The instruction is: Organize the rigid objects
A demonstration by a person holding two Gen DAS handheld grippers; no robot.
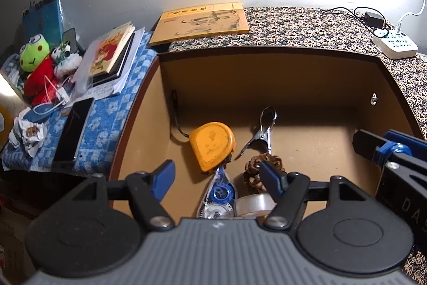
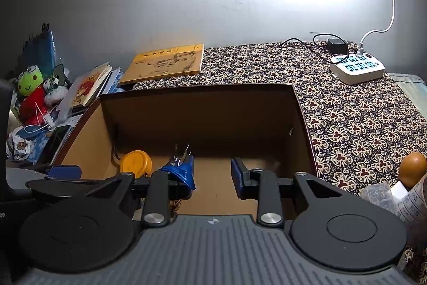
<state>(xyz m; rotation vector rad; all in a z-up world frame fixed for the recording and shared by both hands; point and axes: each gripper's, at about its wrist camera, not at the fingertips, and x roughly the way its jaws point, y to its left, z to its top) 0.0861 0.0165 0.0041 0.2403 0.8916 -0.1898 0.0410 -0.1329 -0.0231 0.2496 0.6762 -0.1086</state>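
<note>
Left wrist view: left gripper (image 1: 217,176) sits over the near edge of an open brown drawer (image 1: 267,87), jaws spread wide, nothing between them. Drawer floor holds the items, all bunched at the near-left. Tape measure (image 1: 212,146): orange, rounded case, worn face, black strap running up the left wall. Just right of it a metal clip (image 1: 260,135), shiny, loop handle at the far end, jaws pointing toward the tape measure. Below that a pinecone (image 1: 257,167), brown, partly behind the right fingertip. Correction tape (image 1: 217,195): clear shell, blue wheel inside, tip touching the tape measure's lower edge. Clear tape roll (image 1: 254,205) just right of it, at the near wall. Right half of the drawer floor is bare. Right gripper (image 1: 387,151) pokes in at the right edge; jaw state not readable from here. Phone (image 1: 73,130) lies on the blue cloth to the left, a yellow book (image 1: 200,23) behind the drawer.

Right wrist view: right gripper (image 2: 212,174) over the same drawer (image 2: 200,114), jaws parted, nothing held. Tape measure (image 2: 136,164) and clip (image 2: 181,151) visible past the left finger; the rest is hidden by the gripper. Power strip (image 2: 356,68) on the patterned cloth, far right.
</note>
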